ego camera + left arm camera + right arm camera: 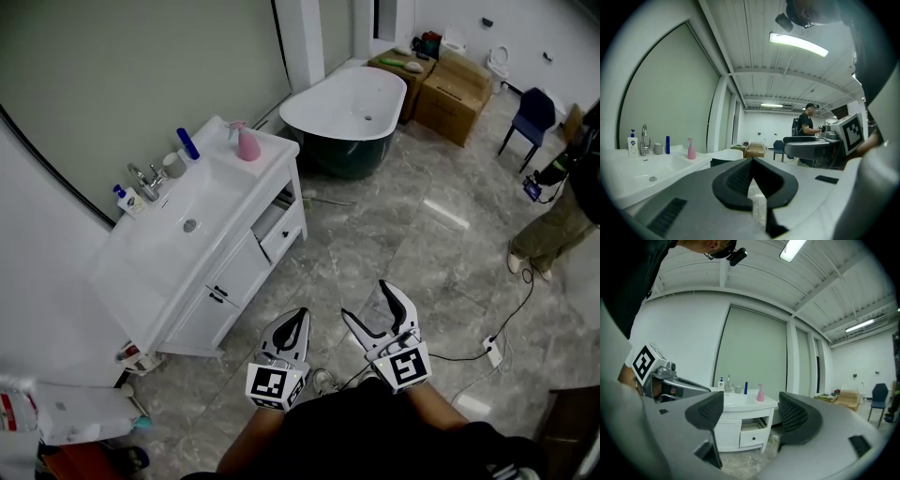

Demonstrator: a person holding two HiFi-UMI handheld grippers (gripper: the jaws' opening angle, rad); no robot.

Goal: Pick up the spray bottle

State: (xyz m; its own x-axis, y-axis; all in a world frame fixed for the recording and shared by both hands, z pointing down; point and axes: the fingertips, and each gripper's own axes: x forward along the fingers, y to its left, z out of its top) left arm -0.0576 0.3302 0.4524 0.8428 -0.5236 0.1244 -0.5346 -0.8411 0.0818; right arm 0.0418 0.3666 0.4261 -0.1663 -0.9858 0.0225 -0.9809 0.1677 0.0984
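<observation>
Spray bottle (248,144) stands upright, far right on the tabletop (273,151), nozzle left; left gripper (298,317) fingers pressed together, right gripper (366,300) fingers spread, empty.

Pink spray bottle (247,143) stands upright on vanity (164,255).

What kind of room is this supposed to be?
Probably a bathroom mock-up in a larger hall: a white sink vanity with a tap, a freestanding bathtub, and what looks like a toilet far back near cardboard boxes.
</observation>
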